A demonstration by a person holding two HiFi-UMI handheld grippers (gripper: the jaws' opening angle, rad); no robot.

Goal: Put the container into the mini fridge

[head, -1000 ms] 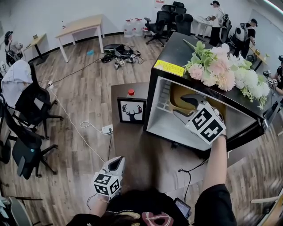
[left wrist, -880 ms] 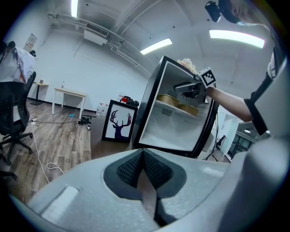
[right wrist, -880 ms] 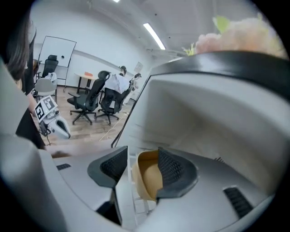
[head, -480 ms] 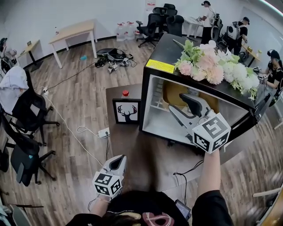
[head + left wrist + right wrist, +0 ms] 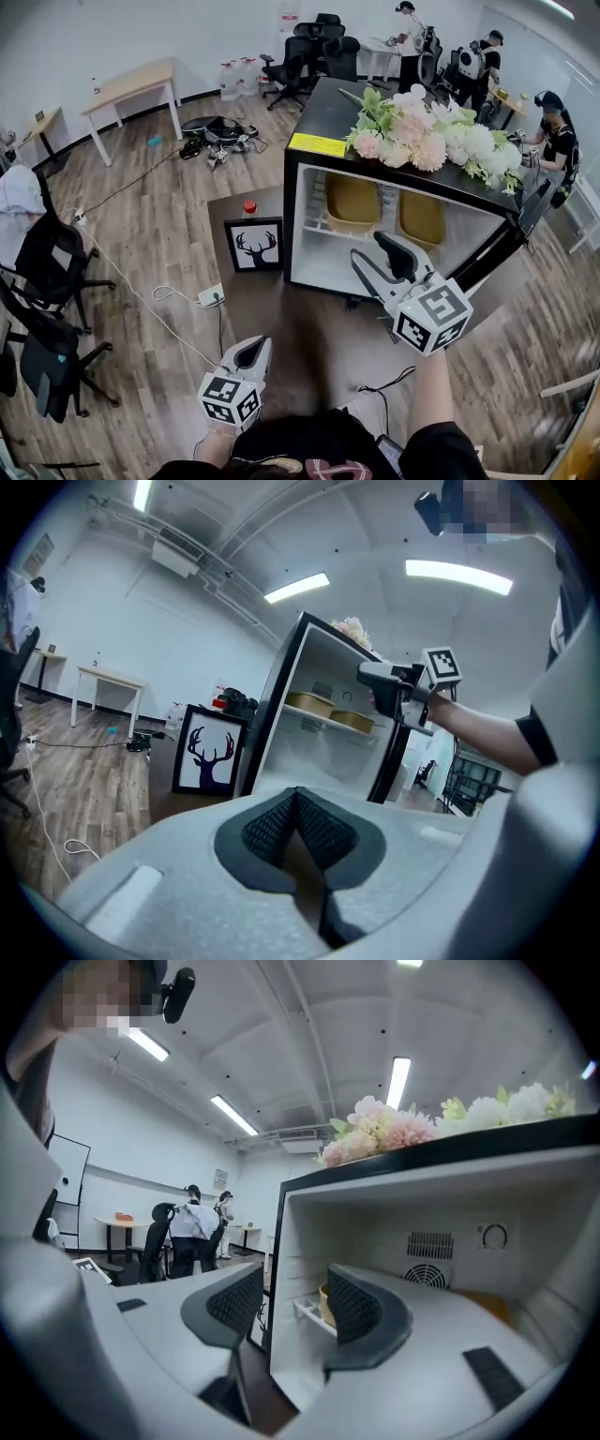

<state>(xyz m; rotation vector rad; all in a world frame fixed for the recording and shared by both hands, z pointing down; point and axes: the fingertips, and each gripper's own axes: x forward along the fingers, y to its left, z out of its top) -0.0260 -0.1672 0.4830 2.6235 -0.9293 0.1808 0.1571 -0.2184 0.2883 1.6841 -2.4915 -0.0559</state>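
Head view: right hand-held gripper (image 5: 368, 247), jaws wide and empty, before mini fridge (image 5: 319, 105) with yellow container (image 5: 422, 217) shelved; left hand-held gripper (image 5: 251, 349) closed; advisable: draw right straight back, level.

Mini fridge (image 5: 319, 103) stands open on a low table (image 5: 291, 323), with flowers (image 5: 431, 136) on its top. Inside, left container (image 5: 352, 199) and right container (image 5: 422, 217) sit side by side on the shelf. Deer picture (image 5: 254, 246) stands on the table just left of the fridge, with what looks like a capped bottle (image 5: 249, 207) behind it. Right gripper (image 5: 372, 250) is before the fridge opening, outside it. Left gripper (image 5: 251, 352) is low, near the person's body. Power strip (image 5: 211, 296) lies on the floor left of the table.
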